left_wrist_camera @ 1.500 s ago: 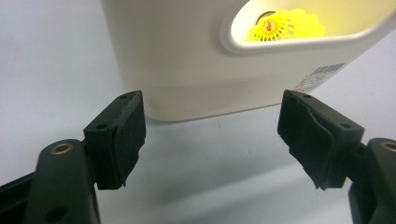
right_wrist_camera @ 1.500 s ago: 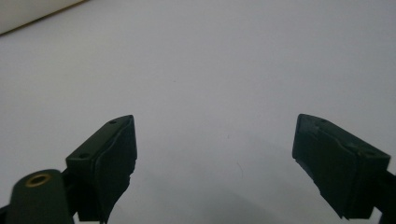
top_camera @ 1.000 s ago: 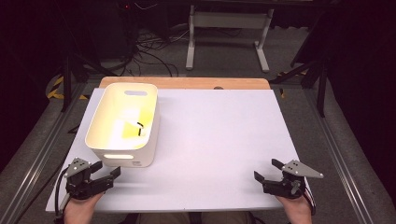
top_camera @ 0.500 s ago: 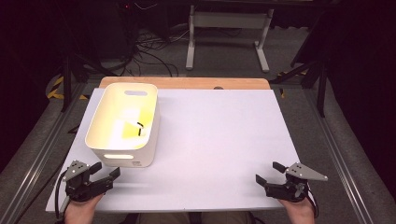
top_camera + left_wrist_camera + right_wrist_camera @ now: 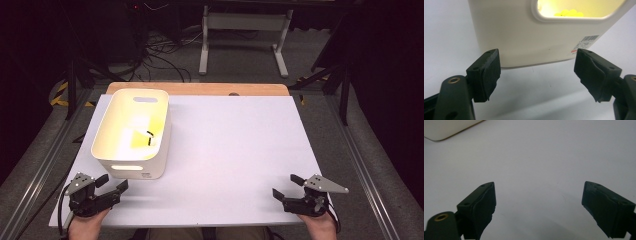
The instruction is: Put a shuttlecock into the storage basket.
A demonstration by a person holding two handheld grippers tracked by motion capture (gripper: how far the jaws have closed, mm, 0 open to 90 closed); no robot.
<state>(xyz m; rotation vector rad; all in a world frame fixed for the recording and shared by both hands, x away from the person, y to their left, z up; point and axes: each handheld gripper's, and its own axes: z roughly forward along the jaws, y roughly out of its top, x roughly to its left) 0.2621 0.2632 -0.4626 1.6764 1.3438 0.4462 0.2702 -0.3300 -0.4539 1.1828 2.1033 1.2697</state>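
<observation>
White bin (image 5: 131,134) at 10 o'clock on the tabletop (image 5: 230,150), long axis running toward 12 o'clock, handle slot in the near end wall and another in the far wall. Yellow items (image 5: 141,136) lying inside on the floor of the bin, with a small black piece (image 5: 149,137) on top; exact nature too small to tell. Barcode label (image 5: 584,43) stuck low on the near end wall, toward 4 o'clock in the left gripper view.

Left hand-held gripper (image 5: 110,186) at 7 o'clock near the tabletop's front edge, just in front of the bin's near end wall, apart from it. Jaws spread wide, nothing between them; in the left gripper view (image 5: 537,75) aimed straight at the bin's near wall, with the handle slot and a glimpse of yellow at 12 o'clock.

Right hand-held gripper (image 5: 286,186) at 5 o'clock near the front edge, well apart from the bin. Jaws spread wide, holding nothing; in the right gripper view (image 5: 539,205) aimed across bare white surface, with a corner of the bin at 11 o'clock.
</observation>
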